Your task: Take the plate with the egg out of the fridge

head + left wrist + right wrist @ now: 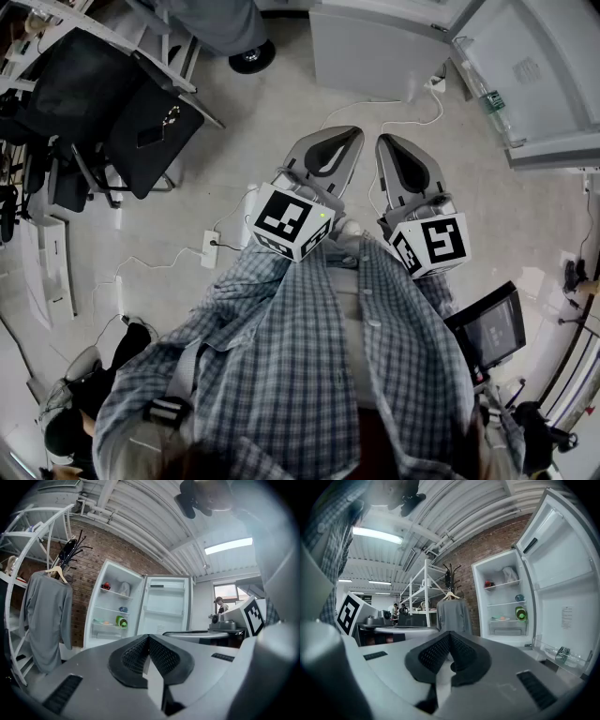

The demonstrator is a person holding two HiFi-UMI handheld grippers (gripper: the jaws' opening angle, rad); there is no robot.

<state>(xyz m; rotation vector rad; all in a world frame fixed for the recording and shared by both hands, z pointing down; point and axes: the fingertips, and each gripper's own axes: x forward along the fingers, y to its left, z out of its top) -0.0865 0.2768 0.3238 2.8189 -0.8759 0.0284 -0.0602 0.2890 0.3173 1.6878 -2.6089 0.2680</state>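
Nearest to me, looking down, is my checked shirt (309,366), with both tools held out in front of it over the pale floor (262,103). The left gripper (149,638) has its fingers pressed flat together with nothing between them, and its marker cube (292,222) sits just ahead of my chest. The right gripper (450,637) is the same, fingers closed tip to tip and holding nothing, its own cube (431,244) alongside the other. On the floor to the left of the tools lies a white power strip (210,248) with thin cables trailing from it.

Further out, a grey garment (47,616) hangs on a hanger just left of the fridge (97,616). The fridge stands against a brick wall (86,569) with its door (166,606) swung wide open.

Inside, the plate (500,619) rests on the lowest shelf, directly above the drawer (508,629). The egg (502,618) on it is only a small orange-pink blob at this range. A green container (520,613) stands just to the right of the plate on the same shelf. A small blue thing (519,597) sits on the shelf above, and a red one (488,583) on the top shelf. Both grippers are well apart from the fridge.
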